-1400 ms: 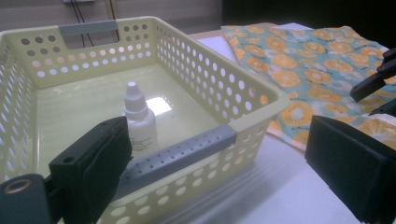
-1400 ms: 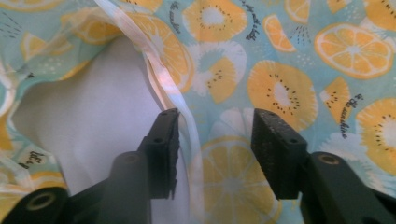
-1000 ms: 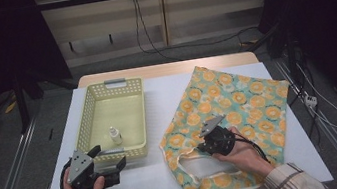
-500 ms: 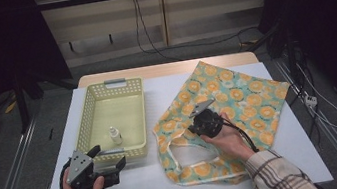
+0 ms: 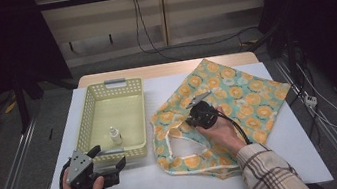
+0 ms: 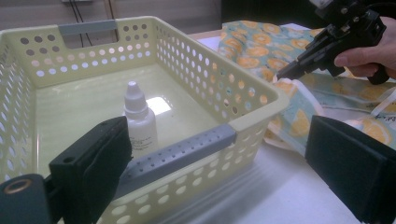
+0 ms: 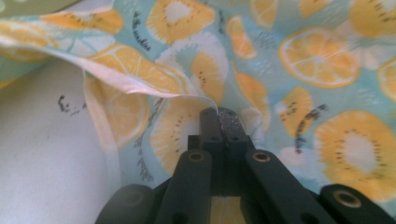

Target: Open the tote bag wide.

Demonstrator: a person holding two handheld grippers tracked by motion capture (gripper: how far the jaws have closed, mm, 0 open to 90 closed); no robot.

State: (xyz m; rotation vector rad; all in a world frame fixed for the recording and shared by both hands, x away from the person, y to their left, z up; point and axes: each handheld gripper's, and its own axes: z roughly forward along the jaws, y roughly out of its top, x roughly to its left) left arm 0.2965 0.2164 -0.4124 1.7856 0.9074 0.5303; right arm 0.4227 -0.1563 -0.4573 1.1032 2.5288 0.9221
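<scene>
Cloth bag [image 7: 299, 74] edge pinched between right gripper [image 7: 219, 119] fingers.

Both claws black. Left claw [image 5: 110, 168]: grey three-cornered plate on top, black cable looping below, brass-coloured screws at jaw roots. Right claw [image 5: 196, 103]: black cable trailing. Right sleeve [image 5: 269, 173]: plaid, beige-grey.
</scene>
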